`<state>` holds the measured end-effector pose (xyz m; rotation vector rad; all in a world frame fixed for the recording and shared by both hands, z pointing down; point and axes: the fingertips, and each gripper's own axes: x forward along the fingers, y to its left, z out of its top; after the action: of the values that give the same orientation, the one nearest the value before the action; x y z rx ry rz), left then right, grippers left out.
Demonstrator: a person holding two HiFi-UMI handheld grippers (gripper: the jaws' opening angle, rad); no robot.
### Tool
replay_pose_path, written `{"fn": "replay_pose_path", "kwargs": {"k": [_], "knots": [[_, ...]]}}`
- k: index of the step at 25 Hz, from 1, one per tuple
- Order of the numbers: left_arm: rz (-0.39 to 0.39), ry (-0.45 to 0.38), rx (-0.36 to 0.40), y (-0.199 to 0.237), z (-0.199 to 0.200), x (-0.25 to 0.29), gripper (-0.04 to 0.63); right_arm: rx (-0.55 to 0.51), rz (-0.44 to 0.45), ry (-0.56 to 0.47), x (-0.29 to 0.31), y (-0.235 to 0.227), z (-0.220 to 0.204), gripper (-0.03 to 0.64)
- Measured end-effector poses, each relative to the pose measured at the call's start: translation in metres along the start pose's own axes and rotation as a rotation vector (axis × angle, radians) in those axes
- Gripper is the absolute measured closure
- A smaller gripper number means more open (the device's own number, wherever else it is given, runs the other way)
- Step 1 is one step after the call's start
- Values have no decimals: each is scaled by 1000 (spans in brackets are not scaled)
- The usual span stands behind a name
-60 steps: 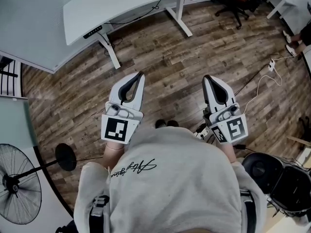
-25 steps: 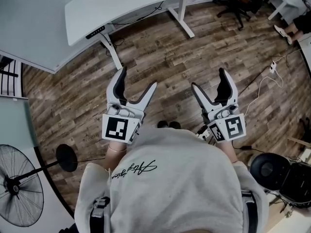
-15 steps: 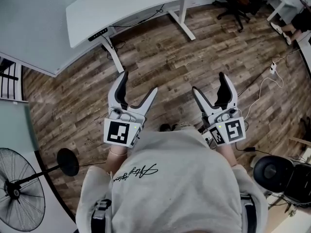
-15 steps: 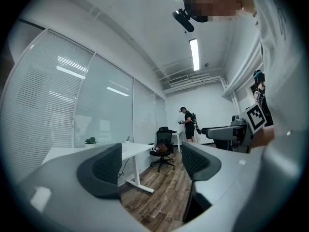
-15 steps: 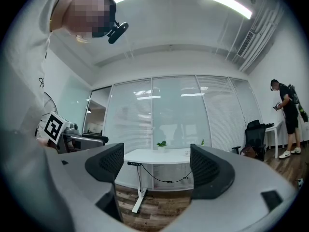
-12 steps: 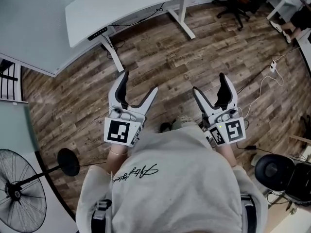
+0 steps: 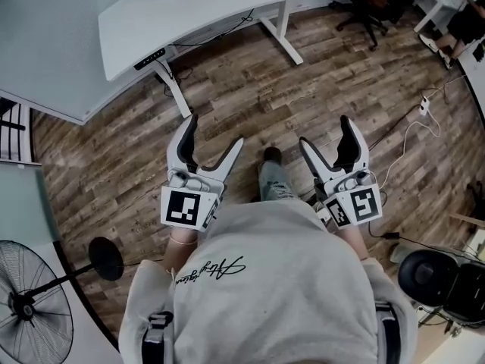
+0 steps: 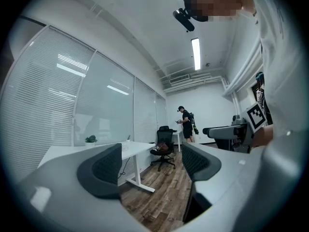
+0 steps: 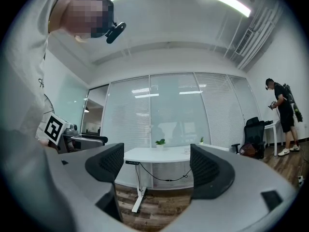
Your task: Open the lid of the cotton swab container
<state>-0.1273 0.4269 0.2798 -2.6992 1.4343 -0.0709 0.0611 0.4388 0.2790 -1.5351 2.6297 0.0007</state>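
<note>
Since half a second ago: our foot (image 7: 270, 156) has stepped forward between the grippers. Left gripper (image 7: 214, 133): jaws apart, nothing between them. Right gripper (image 7: 326, 133): the same. Wooden floor (image 7: 227, 89), then white desk (image 7: 212, 10) ahead. Cotton swab container: in no view. Risk, we judge: walking with grippers out, we could knock the desk edge
</note>
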Motion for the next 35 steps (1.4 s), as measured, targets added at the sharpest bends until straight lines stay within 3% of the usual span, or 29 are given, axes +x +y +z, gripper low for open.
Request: {"fn": "replay_pose_path", "kwargs": {"k": [22, 35], "knots": [[34, 5, 27, 71, 5, 122, 221, 12, 16, -1, 128, -87, 1, 206], [59, 19, 28, 96, 6, 192, 221, 27, 69, -15, 191, -139, 6, 206]]}}
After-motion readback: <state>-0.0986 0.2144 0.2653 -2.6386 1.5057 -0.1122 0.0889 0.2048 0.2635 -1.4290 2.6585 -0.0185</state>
